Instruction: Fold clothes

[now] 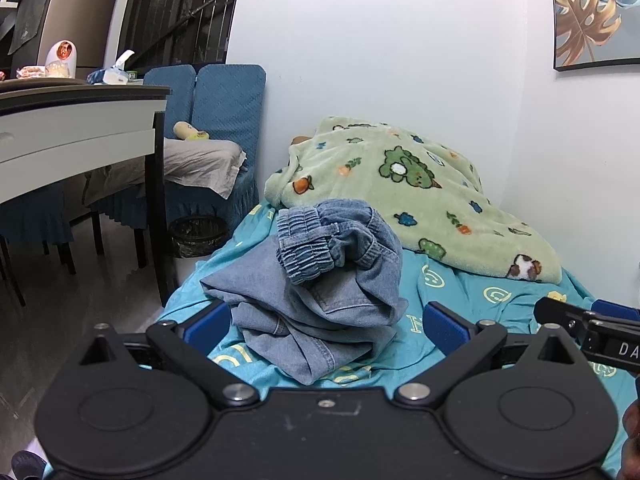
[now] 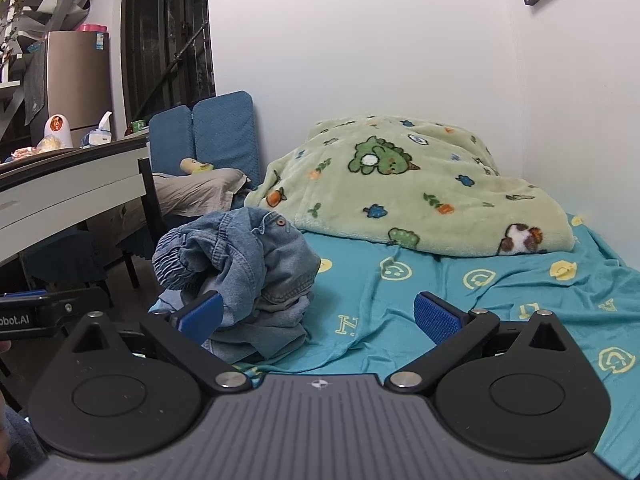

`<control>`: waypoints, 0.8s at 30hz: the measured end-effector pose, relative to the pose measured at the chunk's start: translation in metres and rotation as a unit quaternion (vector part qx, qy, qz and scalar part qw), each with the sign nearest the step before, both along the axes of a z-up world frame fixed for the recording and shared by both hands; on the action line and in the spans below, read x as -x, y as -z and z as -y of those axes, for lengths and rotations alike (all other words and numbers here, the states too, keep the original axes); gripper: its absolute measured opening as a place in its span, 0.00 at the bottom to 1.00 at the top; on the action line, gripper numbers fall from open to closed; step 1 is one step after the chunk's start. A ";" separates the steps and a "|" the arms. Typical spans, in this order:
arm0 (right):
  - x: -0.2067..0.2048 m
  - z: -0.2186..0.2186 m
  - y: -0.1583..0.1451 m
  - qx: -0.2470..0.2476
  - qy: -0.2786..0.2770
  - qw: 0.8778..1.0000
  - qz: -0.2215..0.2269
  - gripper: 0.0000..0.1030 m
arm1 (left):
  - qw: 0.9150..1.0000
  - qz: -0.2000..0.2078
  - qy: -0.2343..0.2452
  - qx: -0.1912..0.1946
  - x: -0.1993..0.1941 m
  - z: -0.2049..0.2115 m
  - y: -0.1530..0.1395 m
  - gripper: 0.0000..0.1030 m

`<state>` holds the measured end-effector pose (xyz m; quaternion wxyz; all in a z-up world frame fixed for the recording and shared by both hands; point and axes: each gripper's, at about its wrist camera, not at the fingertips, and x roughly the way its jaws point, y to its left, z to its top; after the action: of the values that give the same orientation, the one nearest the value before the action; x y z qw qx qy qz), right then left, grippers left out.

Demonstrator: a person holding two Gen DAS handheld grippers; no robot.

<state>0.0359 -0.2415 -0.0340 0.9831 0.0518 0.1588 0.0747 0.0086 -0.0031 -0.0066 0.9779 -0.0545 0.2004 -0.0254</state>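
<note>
Both grippers are spread wide with nothing in them: the left gripper (image 1: pixel 326 326) has the crumpled pile of denim jeans (image 1: pixel 320 292) sitting right between and just past its blue fingertips (image 1: pixel 444 322), while the right gripper (image 2: pixel 318 318) has the same jeans (image 2: pixel 240 268) off by its left fingertip, with bare teal bedsheet (image 2: pixel 400 320) between the pads. Further out past the fingers there's a green fleece blanket (image 1: pixel 400 184) bunched against the white wall, and off to the left a table (image 1: pixel 76 120) with blue-covered chairs (image 1: pixel 224 100) behind it.
</note>
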 end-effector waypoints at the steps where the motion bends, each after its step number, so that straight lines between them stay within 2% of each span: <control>1: 0.000 0.000 0.000 0.001 0.002 1.000 0.001 1.00 | 1.000 -0.002 0.001 0.001 -0.001 0.000 0.000 1.00; 10: 0.001 0.003 -0.001 -0.001 0.005 1.000 0.004 1.00 | 1.000 -0.017 0.011 0.002 -0.003 0.004 -0.001 1.00; 17: -0.001 0.003 0.000 0.005 0.011 1.000 -0.003 1.00 | 1.000 -0.022 -0.004 -0.008 -0.009 0.006 -0.007 0.99; 19: -0.001 0.006 0.000 0.001 0.015 1.000 -0.002 1.00 | 0.999 -0.034 0.000 -0.001 -0.016 0.005 -0.011 0.99; 24: -0.005 0.015 0.003 -0.024 0.046 0.999 -0.001 1.00 | 0.997 -0.062 0.038 -0.023 -0.056 0.017 -0.015 0.99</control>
<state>0.0406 -0.2569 -0.0367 0.9838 0.0829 0.1555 0.0336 0.0641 -0.0197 0.0082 0.9629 -0.0256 0.2629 -0.0545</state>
